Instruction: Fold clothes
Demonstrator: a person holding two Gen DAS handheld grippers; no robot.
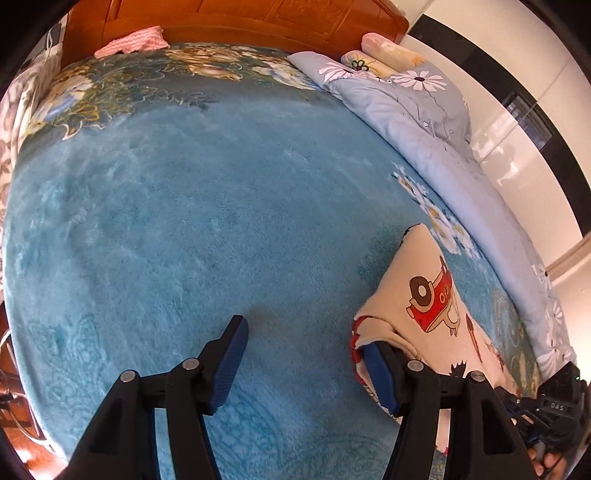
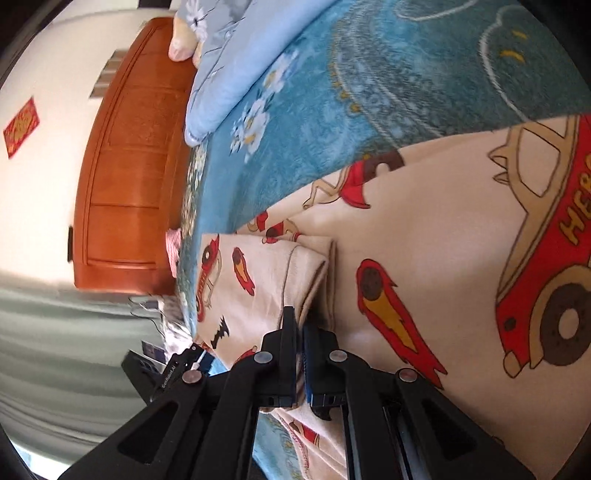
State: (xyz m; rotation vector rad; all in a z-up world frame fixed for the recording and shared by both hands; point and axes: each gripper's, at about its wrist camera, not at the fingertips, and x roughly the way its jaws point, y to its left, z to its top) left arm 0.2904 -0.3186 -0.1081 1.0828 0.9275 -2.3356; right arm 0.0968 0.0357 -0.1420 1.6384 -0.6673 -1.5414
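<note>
A blue blanket (image 1: 184,221) covers the bed, with a light-blue quilt (image 1: 424,122) along its edge, a pink cloth (image 1: 133,40) by the wooden headboard (image 1: 258,18). The cream garment (image 2: 424,240) printed with red cars lies on the blanket. The left gripper (image 1: 306,365) stands parted, one finger (image 1: 378,373) touching the garment's edge. The right gripper (image 2: 300,332) is clenched on a garment fold

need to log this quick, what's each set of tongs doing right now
Left tongs: open, holding nothing; one finger beside the cream car-print garment.
Right tongs: shut on a fold of the cream car-print garment.
</note>
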